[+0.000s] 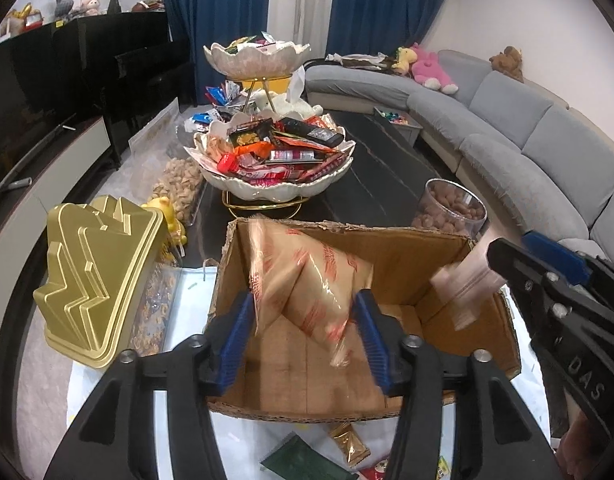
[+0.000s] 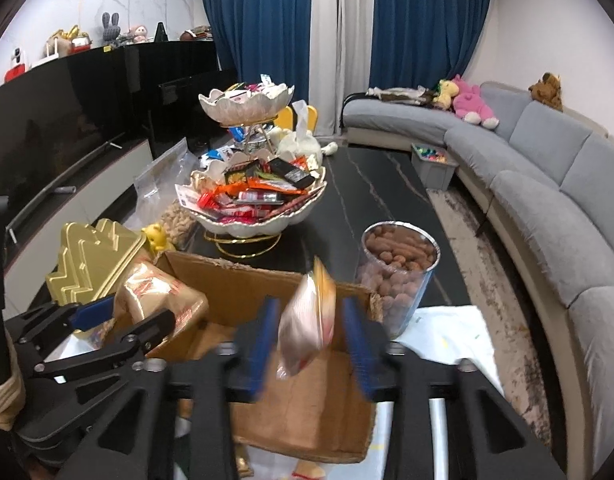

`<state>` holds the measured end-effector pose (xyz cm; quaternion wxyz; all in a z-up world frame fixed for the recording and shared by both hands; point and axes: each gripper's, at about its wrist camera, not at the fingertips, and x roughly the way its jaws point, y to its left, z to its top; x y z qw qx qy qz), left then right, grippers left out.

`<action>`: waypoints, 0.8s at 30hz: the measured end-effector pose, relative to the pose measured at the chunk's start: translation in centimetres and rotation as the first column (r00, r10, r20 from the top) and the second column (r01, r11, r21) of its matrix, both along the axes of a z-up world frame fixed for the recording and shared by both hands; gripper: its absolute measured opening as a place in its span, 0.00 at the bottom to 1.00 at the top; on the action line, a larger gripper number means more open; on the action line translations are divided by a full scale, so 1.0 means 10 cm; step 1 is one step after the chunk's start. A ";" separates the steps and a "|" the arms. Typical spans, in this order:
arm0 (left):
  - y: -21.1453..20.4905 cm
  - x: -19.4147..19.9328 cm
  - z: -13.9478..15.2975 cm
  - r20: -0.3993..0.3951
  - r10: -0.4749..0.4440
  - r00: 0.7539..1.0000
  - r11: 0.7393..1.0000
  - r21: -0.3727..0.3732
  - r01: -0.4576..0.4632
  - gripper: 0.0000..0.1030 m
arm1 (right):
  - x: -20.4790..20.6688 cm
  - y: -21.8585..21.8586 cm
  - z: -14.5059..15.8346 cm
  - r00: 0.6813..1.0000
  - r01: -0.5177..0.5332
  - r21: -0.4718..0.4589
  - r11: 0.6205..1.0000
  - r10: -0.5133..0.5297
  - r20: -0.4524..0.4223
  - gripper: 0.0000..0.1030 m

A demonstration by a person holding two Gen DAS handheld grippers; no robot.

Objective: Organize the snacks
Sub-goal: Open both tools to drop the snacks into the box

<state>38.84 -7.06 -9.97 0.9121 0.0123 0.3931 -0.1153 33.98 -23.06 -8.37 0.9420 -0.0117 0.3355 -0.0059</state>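
Observation:
An open cardboard box stands on the table in front of both grippers; it also shows in the right wrist view. My left gripper is open over the box, with a blurred tan snack bag with red print between its blue pads, seemingly loose and falling. My right gripper is open over the box too, with a blurred pale orange-edged packet between its fingers. The right gripper shows at the right of the left wrist view, the packet beside it.
A two-tier shell-shaped bowl stand heaped with snacks stands beyond the box. A gold ridged lid lies left, a clear jar of brown nuts right. Loose packets lie on white paper below. A grey sofa runs along the right.

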 end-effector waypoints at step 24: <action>0.09 -0.33 0.38 0.067 0.056 0.996 0.998 0.019 -0.057 0.96 | -0.36 -0.14 0.34 0.994 0.056 -0.015 0.998 -0.055 0.096 0.78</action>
